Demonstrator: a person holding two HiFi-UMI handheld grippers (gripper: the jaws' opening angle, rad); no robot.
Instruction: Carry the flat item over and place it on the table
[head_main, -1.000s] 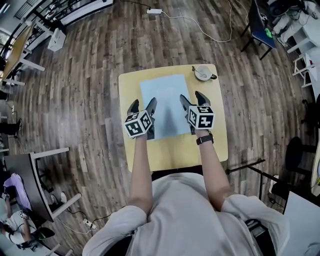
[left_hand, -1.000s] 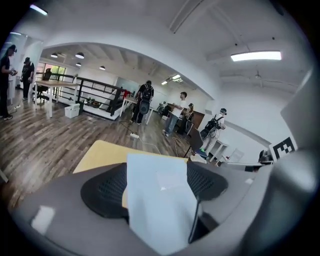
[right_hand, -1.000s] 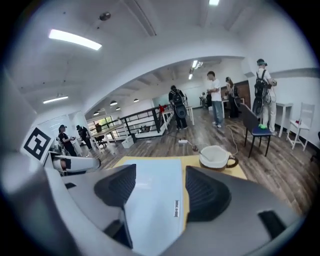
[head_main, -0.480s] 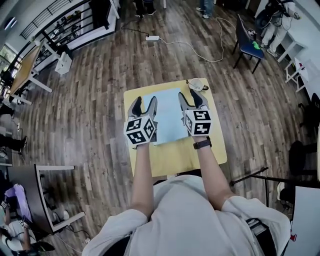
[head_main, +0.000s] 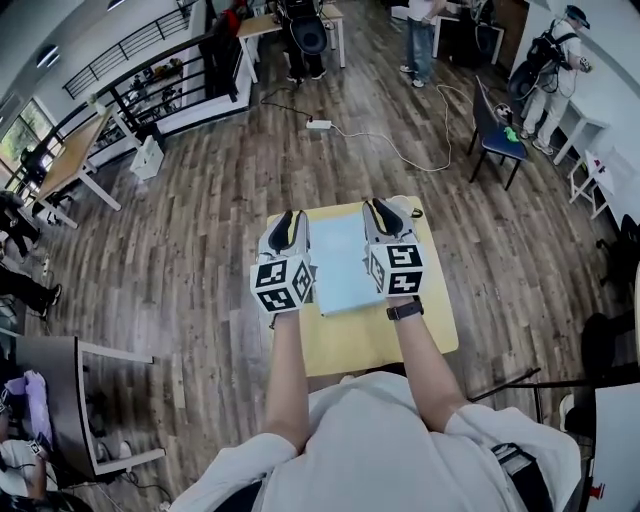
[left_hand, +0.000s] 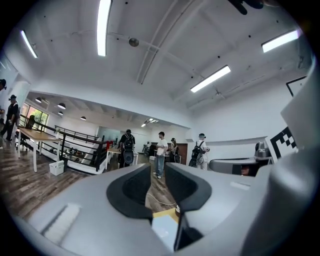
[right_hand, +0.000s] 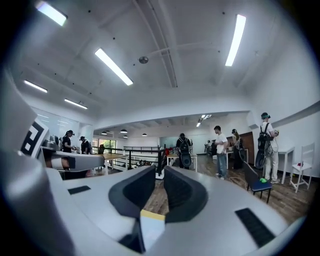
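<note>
A pale blue flat sheet (head_main: 345, 262) lies lengthwise between my two grippers over the small yellow table (head_main: 350, 345). My left gripper (head_main: 288, 222) has the sheet's left edge between its jaws, and my right gripper (head_main: 383, 210) has the right edge. Both pairs of jaws are closing and stand narrow on the sheet. In the left gripper view a corner of the sheet (left_hand: 165, 231) shows low between the dark pads (left_hand: 131, 187). The right gripper view shows the same, sheet (right_hand: 150, 229) and table edge under the pads (right_hand: 182, 192). Both grippers point upward toward the room.
A mug (head_main: 415, 212) is nearly hidden behind my right gripper on the table's far corner. On the wood floor beyond lie a power strip and white cable (head_main: 320, 124). A blue chair (head_main: 497, 140) stands at right, desks (head_main: 70, 165) and a black railing (head_main: 160, 85) at left, people at the far end.
Both pairs of jaws have gone from wide to narrow on the sheet's side edges. The grippers have tipped upward, and the head view has swung up to take in more of the room.
</note>
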